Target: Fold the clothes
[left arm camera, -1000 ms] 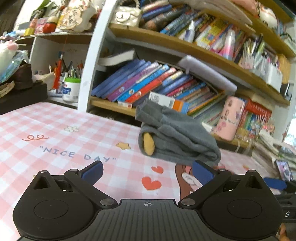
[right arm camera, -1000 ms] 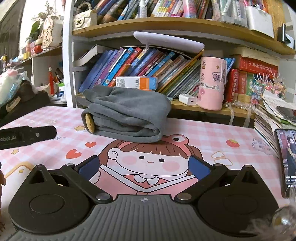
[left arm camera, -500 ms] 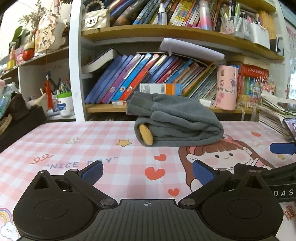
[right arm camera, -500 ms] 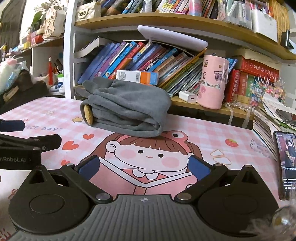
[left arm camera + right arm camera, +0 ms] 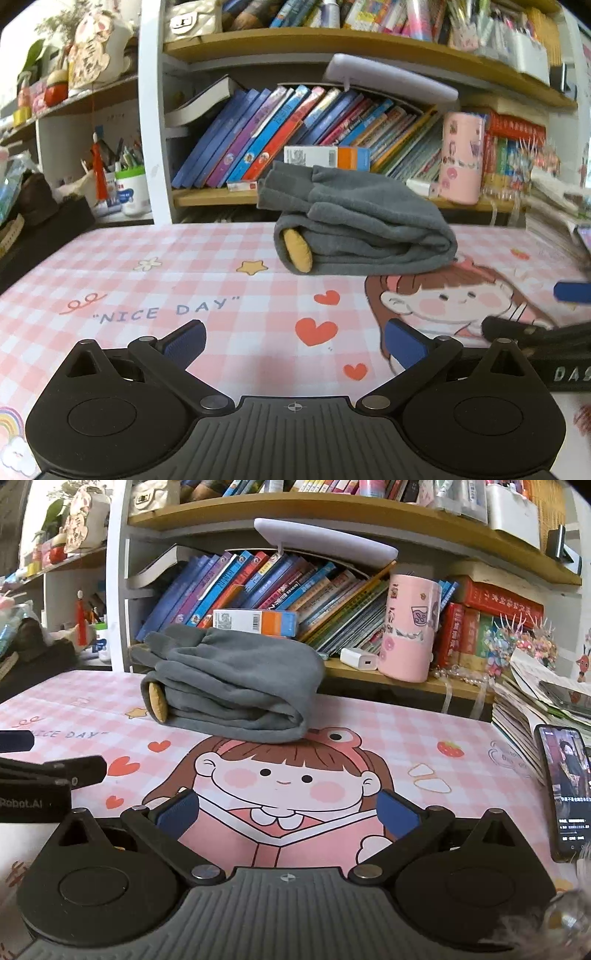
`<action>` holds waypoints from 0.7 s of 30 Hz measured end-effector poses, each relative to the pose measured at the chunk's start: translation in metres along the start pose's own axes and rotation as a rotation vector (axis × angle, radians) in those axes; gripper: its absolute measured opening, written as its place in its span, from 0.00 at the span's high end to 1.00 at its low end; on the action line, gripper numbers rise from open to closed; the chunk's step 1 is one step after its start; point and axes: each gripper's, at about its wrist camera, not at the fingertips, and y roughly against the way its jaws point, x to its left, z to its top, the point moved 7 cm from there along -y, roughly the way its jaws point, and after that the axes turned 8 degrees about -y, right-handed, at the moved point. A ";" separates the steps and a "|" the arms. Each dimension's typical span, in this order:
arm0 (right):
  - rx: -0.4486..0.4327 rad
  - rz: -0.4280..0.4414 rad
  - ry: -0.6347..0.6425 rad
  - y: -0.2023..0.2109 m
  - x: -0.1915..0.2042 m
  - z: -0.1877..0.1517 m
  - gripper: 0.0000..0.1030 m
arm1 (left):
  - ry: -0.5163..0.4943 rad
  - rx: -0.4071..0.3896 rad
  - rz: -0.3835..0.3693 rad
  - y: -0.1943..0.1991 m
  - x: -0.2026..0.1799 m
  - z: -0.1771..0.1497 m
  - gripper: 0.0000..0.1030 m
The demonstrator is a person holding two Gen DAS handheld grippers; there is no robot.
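Note:
A grey garment [image 5: 365, 229] lies folded in a thick bundle at the far side of the pink checked table mat [image 5: 207, 288], with a yellow patch showing at its left end. The right wrist view has the same grey garment [image 5: 236, 686] ahead and left of centre. My left gripper [image 5: 293, 341] stands open over the mat, well short of the bundle, with nothing between its blue pads. My right gripper [image 5: 288, 814] is open too, above the cartoon girl print, empty. Each gripper's black fingers show at the edge of the other's view.
A bookshelf [image 5: 332, 668] full of leaning books runs behind the mat, with a pink cup [image 5: 410, 627] and a white charger [image 5: 360, 659] on its lower board. A phone [image 5: 567, 786] and a stack of papers lie at the right edge. Pen pots stand far left.
The left wrist view has swung level and a little back, so the bundle now sits centred ahead. The right gripper has eased back slightly. Both stay open, and the garment has not moved.

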 end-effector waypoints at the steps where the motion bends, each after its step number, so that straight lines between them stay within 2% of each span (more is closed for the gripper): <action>1: 0.000 -0.001 0.001 0.000 0.000 0.000 0.00 | -0.013 0.001 0.008 0.000 -0.001 0.000 0.00; 5: 0.004 -0.004 0.002 -0.001 0.000 0.000 0.00 | -0.034 0.007 0.000 -0.001 -0.004 0.000 0.00; 11: 0.016 -0.010 0.005 -0.003 0.000 -0.001 0.00 | -0.068 0.015 0.028 -0.002 -0.008 0.000 0.00; 21: 0.015 -0.010 0.007 -0.002 0.000 0.000 0.00 | -0.068 0.018 0.043 -0.001 -0.007 0.000 0.00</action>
